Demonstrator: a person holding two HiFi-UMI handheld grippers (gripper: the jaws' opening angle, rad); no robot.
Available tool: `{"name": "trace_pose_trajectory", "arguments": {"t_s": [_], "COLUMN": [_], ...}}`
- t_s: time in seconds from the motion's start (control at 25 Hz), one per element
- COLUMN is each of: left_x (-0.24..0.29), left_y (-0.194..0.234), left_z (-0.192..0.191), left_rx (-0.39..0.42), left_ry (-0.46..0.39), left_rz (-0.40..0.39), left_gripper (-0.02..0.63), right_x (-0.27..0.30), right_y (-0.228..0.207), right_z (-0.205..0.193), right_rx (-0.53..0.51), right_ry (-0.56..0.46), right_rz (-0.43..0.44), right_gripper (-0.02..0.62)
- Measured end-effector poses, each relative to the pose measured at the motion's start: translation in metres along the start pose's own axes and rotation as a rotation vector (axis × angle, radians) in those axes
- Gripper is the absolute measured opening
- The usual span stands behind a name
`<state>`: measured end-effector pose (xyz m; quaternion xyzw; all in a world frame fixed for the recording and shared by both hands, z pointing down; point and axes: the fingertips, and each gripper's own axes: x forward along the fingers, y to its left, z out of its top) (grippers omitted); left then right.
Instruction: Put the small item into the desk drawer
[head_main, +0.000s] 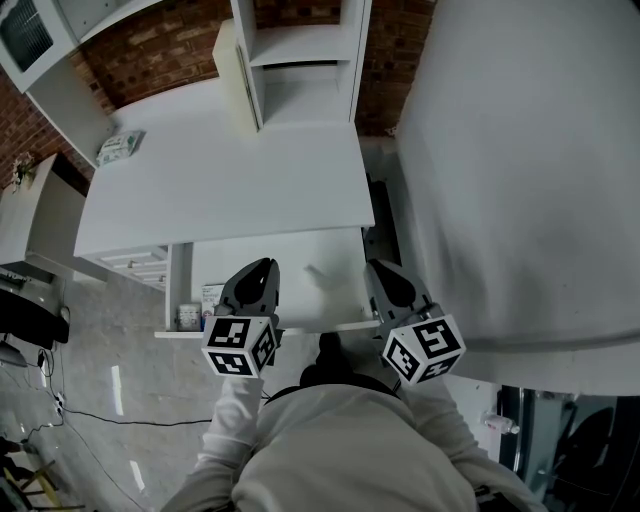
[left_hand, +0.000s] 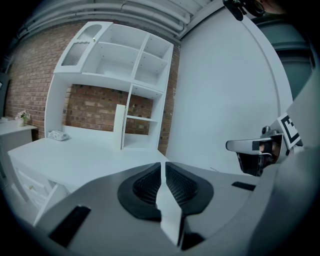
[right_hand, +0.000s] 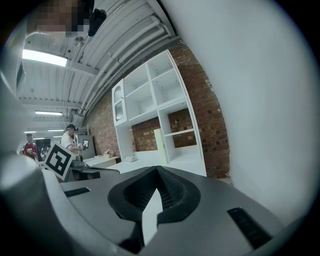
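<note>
Nearest, the left tool (head_main: 262, 265) and the right tool (head_main: 378, 268) are held side by side over the open drawer (head_main: 300, 250), which is pulled out from under the near edge of the counter (head_main: 230, 180). In the left gripper view, the left tool (left_hand: 163, 167) is seen with its jaws drawn in to a thin slit and nothing between them. In the right gripper view, the right tool (right_hand: 157, 170) is seen with its jaws met at the tips and nothing gripped. On the drawer floor, between the two tools and nearer the right one, a small pale item (head_main: 318, 272) is seen lying; its kind cannot be made out. Small boxes (head_main: 200, 305) are kept at the drawer's front left corner. Farther off, a packet (head_main: 120, 147) is seen near the counter's far left corner. A white shelf unit (head_main: 300, 60) is set along the far edge, backed by a brick wall (head_main: 170, 40).
</note>
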<state>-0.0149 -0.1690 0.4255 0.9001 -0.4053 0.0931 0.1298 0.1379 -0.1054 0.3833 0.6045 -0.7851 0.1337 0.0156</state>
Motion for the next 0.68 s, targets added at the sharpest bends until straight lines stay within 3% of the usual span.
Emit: {"name": "trace_pose_trajectory", "arguments": {"t_s": [0.68], "left_x": [0.003], "left_y": [0.006], "left_z": [0.001], "left_rx": [0.007], "left_ry": [-0.006], "left_rz": [0.013], "left_gripper": [0.041], "right_x": [0.009], "right_y": [0.001], "right_z": [-0.011], "right_rx": [0.021], "right_ry": [0.020], "right_rz": [0.027], "right_gripper": [0.028]}}
